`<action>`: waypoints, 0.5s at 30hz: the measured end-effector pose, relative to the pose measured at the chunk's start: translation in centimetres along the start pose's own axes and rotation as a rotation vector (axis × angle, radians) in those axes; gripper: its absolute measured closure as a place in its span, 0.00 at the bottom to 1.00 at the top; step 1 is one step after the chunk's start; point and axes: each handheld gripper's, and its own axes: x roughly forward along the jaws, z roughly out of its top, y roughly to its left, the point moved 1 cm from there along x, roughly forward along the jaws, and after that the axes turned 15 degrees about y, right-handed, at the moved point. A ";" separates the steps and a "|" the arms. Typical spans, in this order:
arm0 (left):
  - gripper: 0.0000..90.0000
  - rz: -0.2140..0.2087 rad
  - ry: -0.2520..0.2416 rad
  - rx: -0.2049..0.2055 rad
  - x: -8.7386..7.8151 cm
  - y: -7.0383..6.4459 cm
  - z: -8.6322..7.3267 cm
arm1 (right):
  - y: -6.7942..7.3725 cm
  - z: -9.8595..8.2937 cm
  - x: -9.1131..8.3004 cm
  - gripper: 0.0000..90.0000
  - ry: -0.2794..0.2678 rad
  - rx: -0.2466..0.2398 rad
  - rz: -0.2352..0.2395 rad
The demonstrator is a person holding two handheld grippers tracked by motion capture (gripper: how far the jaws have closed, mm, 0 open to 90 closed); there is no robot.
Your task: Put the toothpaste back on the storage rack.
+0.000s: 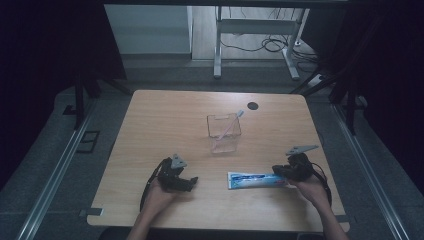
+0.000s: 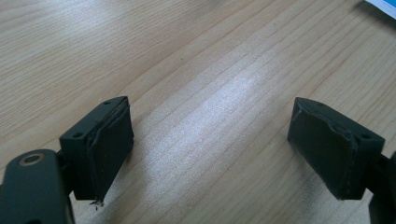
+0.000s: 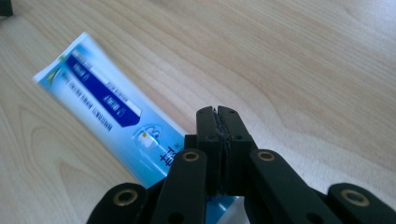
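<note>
A blue and white toothpaste tube (image 1: 255,179) lies flat near the table's front edge, its long side running left to right. My right gripper (image 1: 276,170) sits over the tube's right end. In the right gripper view the jaws of my right gripper (image 3: 218,112) are pressed together with nothing between them, and the toothpaste tube (image 3: 107,107) runs beneath and to their left. My left gripper (image 1: 192,181) rests left of the tube, apart from it. Its jaws (image 2: 210,112) stand wide open over bare wood. A clear plastic cup (image 1: 224,134) holding a toothbrush (image 1: 232,122) stands at mid-table.
A small black round disc (image 1: 253,105) sits near the wooden table's (image 1: 165,115) far edge. A corner of the tube (image 2: 383,7) shows at the top right of the left gripper view. A white desk frame (image 1: 255,30) with cables stands on the floor beyond.
</note>
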 end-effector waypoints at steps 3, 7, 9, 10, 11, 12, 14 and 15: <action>0.16 0.000 0.000 0.000 0.0 0.0 0.0 | 0.2 -0.5 -0.1 0.98 0.005 0.000 -0.001; 0.16 0.000 0.000 -0.001 0.0 0.0 0.0 | 0.4 -1.4 -0.3 0.97 0.005 -0.001 0.000; 0.16 0.000 0.000 -0.001 0.0 0.0 0.0 | 0.6 -1.9 -0.4 0.97 0.003 -0.002 0.001; 0.16 0.000 0.000 -0.001 0.0 0.0 0.0 | 0.7 -2.2 -0.5 0.97 0.001 -0.004 0.000; 0.16 0.000 0.000 -0.001 0.0 0.0 0.0 | 0.8 -2.4 -0.5 0.97 0.000 -0.004 0.000; 0.16 0.000 0.000 -0.001 0.0 0.0 0.0 | 0.9 -2.7 -0.6 0.96 -0.001 0.001 0.001; 0.16 0.000 0.000 -0.001 0.0 0.0 0.0 | 1.1 -3.1 -0.7 0.96 -0.006 -0.001 0.003; 0.16 0.000 0.000 -0.002 0.0 0.0 0.0 | 1.3 -3.4 -0.8 0.96 -0.007 0.000 0.006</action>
